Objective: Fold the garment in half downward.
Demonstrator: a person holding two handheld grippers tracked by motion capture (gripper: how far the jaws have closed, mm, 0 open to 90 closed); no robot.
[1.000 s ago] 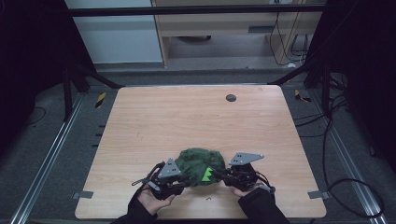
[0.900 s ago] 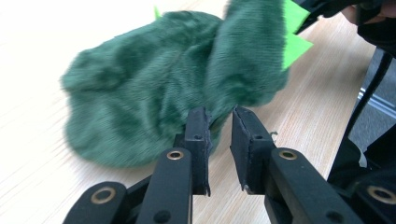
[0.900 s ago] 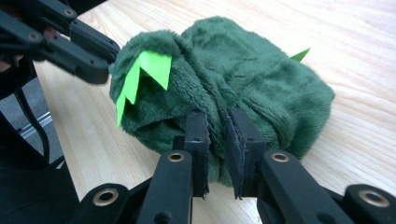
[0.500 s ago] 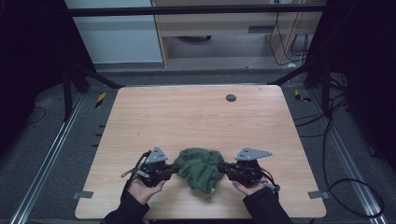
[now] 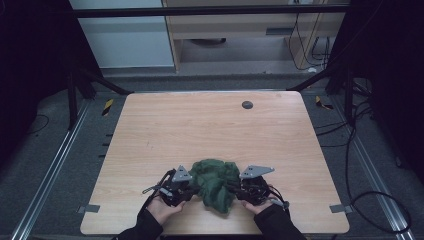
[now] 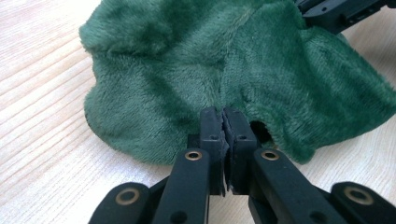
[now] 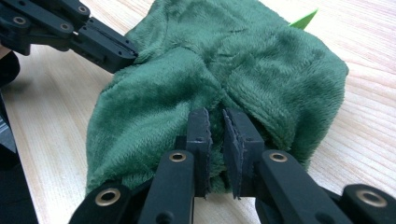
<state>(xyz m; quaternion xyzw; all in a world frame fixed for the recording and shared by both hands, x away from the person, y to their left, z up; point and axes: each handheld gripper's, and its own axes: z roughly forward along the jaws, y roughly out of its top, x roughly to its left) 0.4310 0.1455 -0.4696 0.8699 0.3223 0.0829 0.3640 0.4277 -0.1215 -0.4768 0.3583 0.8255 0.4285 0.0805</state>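
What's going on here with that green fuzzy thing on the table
A person is working a green plush cloth with a handheld gripper in each hand, at the near edge of a wooden table. The left gripper is shut on a fold of the cloth. The right gripper pinches it from the other side, with a thin gap between its jaws. The cloth sits bunched between them, resting on the table.

A bright green tag (image 7: 303,18) lies mostly hidden behind the green cloth (image 7: 224,70).
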